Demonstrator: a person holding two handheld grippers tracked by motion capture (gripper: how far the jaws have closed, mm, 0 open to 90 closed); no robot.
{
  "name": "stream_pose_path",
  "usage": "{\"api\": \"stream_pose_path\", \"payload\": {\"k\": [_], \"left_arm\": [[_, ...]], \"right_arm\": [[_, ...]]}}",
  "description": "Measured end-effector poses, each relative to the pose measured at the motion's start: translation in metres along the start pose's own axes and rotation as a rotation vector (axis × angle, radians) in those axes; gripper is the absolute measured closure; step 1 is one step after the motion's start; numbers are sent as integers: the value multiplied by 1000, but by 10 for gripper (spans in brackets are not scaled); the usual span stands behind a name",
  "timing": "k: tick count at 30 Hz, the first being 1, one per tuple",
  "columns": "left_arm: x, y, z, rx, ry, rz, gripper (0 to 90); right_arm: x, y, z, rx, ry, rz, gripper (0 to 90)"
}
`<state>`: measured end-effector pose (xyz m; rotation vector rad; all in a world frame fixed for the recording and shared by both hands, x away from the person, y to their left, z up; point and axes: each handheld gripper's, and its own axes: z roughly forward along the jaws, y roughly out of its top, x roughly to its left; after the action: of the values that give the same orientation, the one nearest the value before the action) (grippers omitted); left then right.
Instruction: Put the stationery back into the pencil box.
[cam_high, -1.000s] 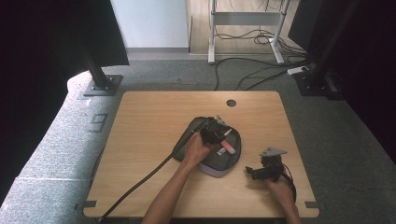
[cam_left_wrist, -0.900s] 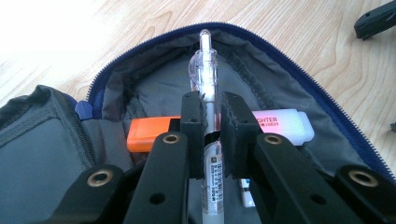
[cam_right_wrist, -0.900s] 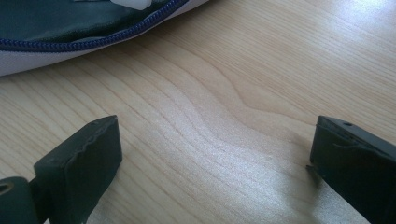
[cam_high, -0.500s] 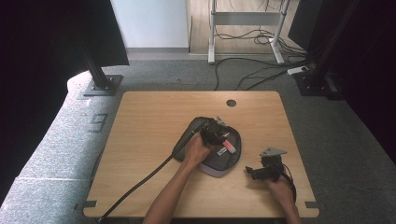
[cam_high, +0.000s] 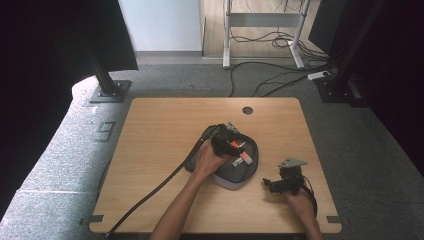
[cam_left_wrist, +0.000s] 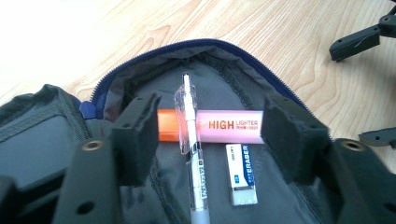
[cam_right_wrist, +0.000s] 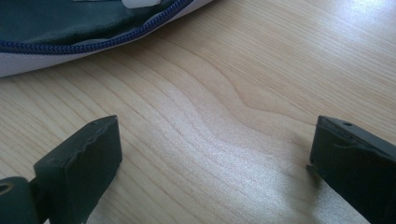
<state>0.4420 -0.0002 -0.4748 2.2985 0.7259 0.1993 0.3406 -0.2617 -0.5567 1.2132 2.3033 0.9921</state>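
Observation:
A dark pencil case (cam_high: 226, 175) lies unzipped in the middle of the table. Inside it are a pink and orange highlighter (cam_left_wrist: 229, 126), a clear pen (cam_left_wrist: 189, 121) lying across the highlighter, and a white eraser (cam_left_wrist: 243, 175). My left gripper (cam_high: 231, 142) hovers over the case's opening (cam_left_wrist: 154, 60). Its jaws have just been opening and now stand apart on either side of the pen (cam_left_wrist: 210, 119), with the pads pressing on nothing. My right gripper (cam_high: 269, 186) rests open on the bare wood to the right of the case (cam_right_wrist: 212, 140), nothing between its fingers.
The case's zipped edge (cam_right_wrist: 70, 44) lies just beyond the right gripper. The wooden table (cam_high: 160, 135) has a round cable hole (cam_high: 247, 110) at the back. A black cable (cam_high: 160, 185) trails from the left gripper toward the front left edge.

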Motion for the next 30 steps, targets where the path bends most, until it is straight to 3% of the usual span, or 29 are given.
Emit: {"api": "stream_pose_path", "payload": {"k": [14, 23, 30], "left_arm": [[-3, -4, -24, -50, -69, -11, 185], [-7, -10, -38, -53, -32, 35, 118], [-7, -17, -49, -67, -29, 32, 75]], "right_arm": [[0, 0, 0, 0, -1, -2, 19], [0, 0, 0, 0, -1, -2, 19], [0, 0, 0, -1, -1, -1, 19]]}}
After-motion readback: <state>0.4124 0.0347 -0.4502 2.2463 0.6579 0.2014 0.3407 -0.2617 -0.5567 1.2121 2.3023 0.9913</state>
